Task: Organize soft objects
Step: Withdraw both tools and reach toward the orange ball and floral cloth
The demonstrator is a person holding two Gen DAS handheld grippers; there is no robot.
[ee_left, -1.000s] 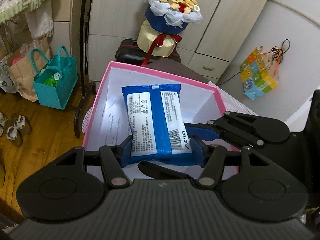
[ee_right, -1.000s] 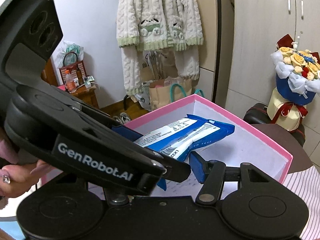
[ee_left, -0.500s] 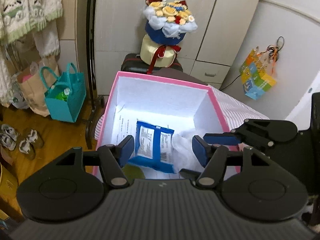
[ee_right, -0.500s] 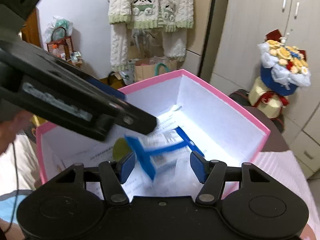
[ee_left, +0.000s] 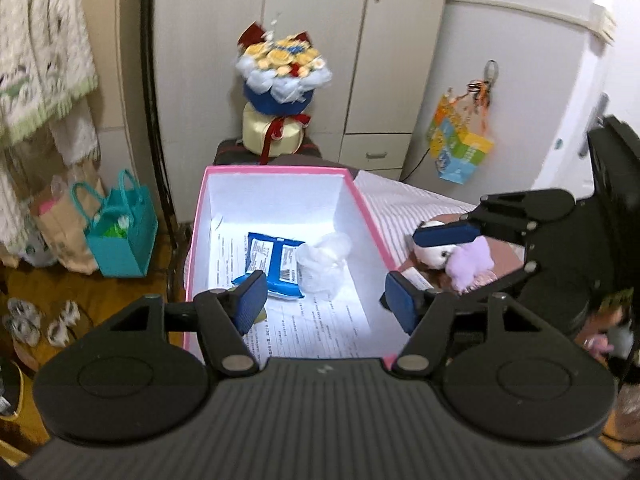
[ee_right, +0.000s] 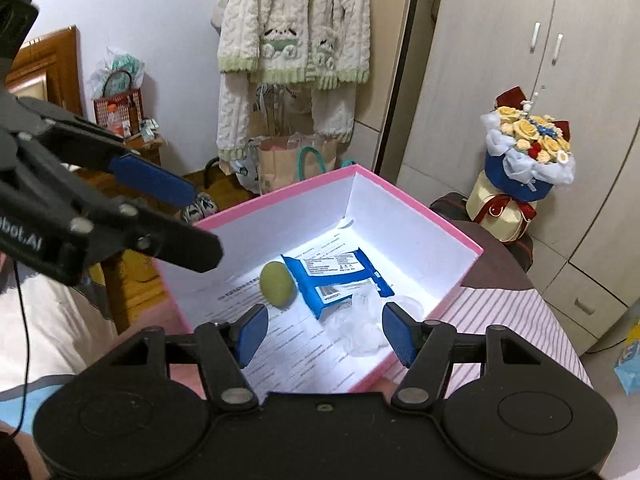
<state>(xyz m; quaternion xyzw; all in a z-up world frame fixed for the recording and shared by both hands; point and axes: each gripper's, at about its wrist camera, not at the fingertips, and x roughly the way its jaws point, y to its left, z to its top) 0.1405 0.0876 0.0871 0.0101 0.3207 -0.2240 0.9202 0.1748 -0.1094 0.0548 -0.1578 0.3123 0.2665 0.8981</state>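
Observation:
A blue wipes pack (ee_left: 272, 264) lies flat on the floor of the pink box (ee_left: 276, 171), beside crumpled clear plastic (ee_left: 324, 260). In the right wrist view the pack (ee_right: 336, 280) rests between a green round object (ee_right: 276, 284) and the plastic (ee_right: 360, 320). My left gripper (ee_left: 325, 306) hangs open above the box's near end, with nothing between its pads. My right gripper (ee_right: 324, 336) is open too, empty, over the box's near rim (ee_right: 368, 380). A white and purple plush toy (ee_left: 452, 256) lies on the striped bed right of the box, under the right gripper's finger (ee_left: 444, 236).
A flower bouquet (ee_left: 280, 92) stands on a dark case behind the box. A teal bag (ee_left: 120, 236) and paper bags sit on the wooden floor at the left. Wardrobe doors (ee_left: 320, 40) stand behind. Printed sheets (ee_left: 320, 320) line the box floor.
The blue pack, earlier gripped by both grippers above the box, now lies inside it. Both grippers have let go, pulled back and risen.

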